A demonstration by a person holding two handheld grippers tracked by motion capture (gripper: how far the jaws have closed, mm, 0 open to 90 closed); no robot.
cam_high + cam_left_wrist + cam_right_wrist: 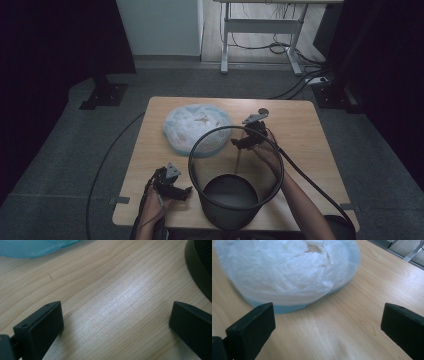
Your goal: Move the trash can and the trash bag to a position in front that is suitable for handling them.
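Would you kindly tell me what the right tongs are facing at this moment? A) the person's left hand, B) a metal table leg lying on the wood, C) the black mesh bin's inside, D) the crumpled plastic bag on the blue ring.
D: in the right gripper view the right tongs stand open over bare wood, with the crumpled plastic bag straight ahead on the table.

High view is dim, w/ near-black left and right sides; brightest patch is the far floor and white wall. Surface [305, 145] only moderately lit. Left tool view shows soft overhead glare on the wood grain [127, 297]. Both tool views sharp mid-frame, near jaws slightly blurred.
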